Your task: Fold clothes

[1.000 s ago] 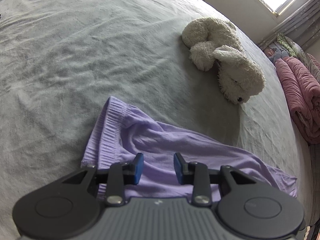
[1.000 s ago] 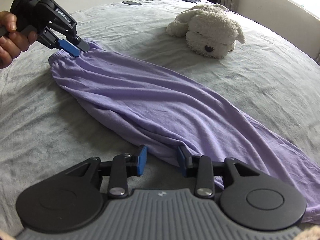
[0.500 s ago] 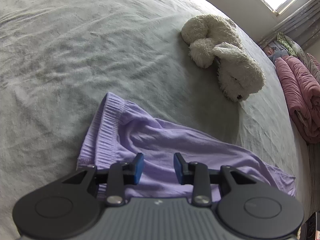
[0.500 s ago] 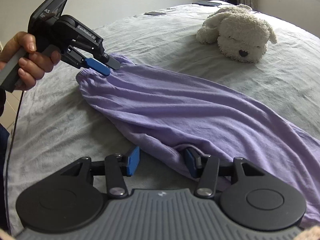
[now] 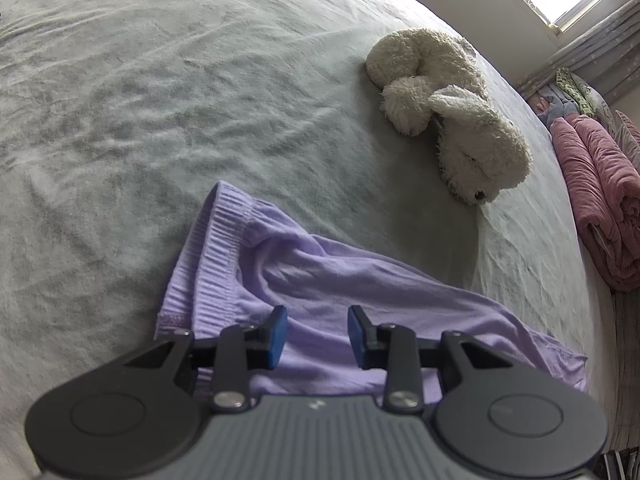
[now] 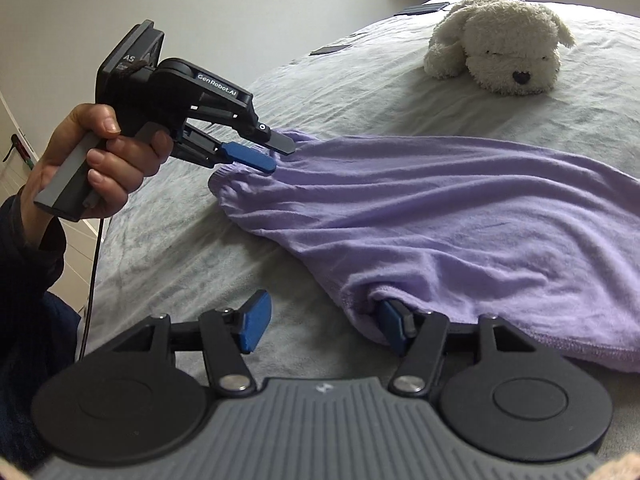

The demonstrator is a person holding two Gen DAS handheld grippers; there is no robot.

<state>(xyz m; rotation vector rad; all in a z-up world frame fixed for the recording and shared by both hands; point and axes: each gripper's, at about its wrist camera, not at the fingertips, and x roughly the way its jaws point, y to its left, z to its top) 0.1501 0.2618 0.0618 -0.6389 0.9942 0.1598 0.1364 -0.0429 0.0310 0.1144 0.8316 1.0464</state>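
The purple pants [image 6: 460,216] lie long across the gray bed [image 5: 160,100]. Their stretchy waistband [image 5: 204,272] points to the left claw [image 6: 276,154], and the rest runs away to the other side of the bed. A white fluffy toy dog [image 6: 504,44] lies on the bed beyond the pants, well apart from them. A rolled pink blanket [image 5: 600,196] sits past the bed's far edge. The left claw, held in a hand [image 6: 96,160], hangs partly open right at the waistband; I cannot tell if it pinches the cloth. The right claw [image 6: 324,326] is opening wide. One blue pad [image 6: 394,330] is tucked under the near edge of the pants, the other is over bare bed.
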